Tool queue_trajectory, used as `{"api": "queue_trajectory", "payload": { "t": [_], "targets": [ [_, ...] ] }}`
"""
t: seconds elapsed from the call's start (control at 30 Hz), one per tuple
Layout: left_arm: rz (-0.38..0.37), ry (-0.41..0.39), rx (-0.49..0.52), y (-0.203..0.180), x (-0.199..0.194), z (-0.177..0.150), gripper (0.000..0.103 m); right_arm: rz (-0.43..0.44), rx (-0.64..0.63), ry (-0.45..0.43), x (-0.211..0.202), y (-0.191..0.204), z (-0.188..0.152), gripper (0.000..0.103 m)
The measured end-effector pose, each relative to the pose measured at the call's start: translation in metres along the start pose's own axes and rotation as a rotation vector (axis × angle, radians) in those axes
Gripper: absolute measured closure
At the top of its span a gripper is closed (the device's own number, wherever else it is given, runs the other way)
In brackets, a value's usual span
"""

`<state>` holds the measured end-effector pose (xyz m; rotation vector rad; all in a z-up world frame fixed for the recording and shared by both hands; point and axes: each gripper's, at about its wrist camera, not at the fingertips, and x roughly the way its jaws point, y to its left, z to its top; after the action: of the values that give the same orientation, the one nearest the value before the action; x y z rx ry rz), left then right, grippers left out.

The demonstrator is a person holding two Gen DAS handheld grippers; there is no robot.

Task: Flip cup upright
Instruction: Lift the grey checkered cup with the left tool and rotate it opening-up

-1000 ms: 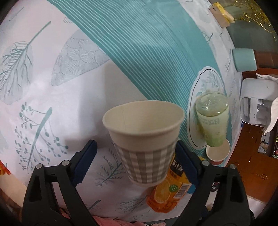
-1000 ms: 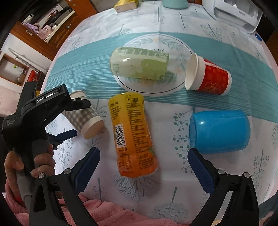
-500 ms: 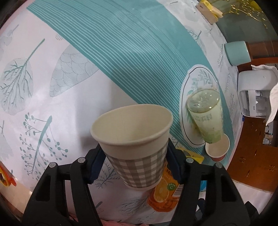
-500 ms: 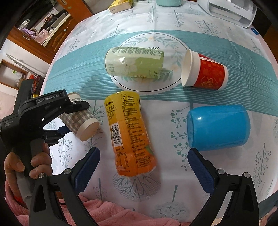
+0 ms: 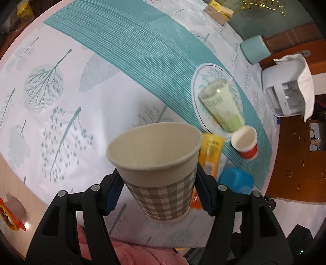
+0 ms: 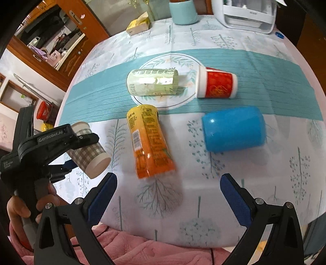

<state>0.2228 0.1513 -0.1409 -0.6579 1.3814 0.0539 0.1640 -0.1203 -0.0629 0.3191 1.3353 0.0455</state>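
Observation:
My left gripper (image 5: 158,190) is shut on a checked grey-and-white paper cup (image 5: 159,163). It holds the cup off the table. In the left wrist view the cup's open mouth faces the camera. In the right wrist view the left gripper (image 6: 59,140) holds the same cup (image 6: 89,150) tilted, with its base pointing toward me, above the table's left edge. My right gripper (image 6: 168,190) is open and empty near the front edge, in front of the orange bottle (image 6: 148,142).
On the leaf-print tablecloth (image 6: 264,183) lie an orange bottle, a pale green bottle (image 6: 152,84) on a round printed mat, a red paper cup (image 6: 216,82) on its side and a blue cup (image 6: 233,129) on its side. A white appliance (image 6: 244,14) and a teal mug (image 6: 183,10) stand at the back.
The left gripper closed on the checked cup and lifted it off the table, tilting it. The right gripper rose and pulled back a little, still open.

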Motion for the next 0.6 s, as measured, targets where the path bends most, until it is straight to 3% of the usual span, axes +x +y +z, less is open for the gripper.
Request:
{"api": "queue_trajectory", "payload": {
  "t": [0.23, 0.6],
  "targets": [
    [-0.011, 0.005, 0.097, -0.014, -0.019, -0.05, 0.041, 0.02, 0.046, -0.022, -0.028, -0.031, -0.043, 0.0],
    [0.025, 0.187, 0.314, -0.054, 0.017, -0.141, 0.041, -0.006, 0.123, -0.035, -0.059, -0.093, -0.108, 0.0]
  ]
}}
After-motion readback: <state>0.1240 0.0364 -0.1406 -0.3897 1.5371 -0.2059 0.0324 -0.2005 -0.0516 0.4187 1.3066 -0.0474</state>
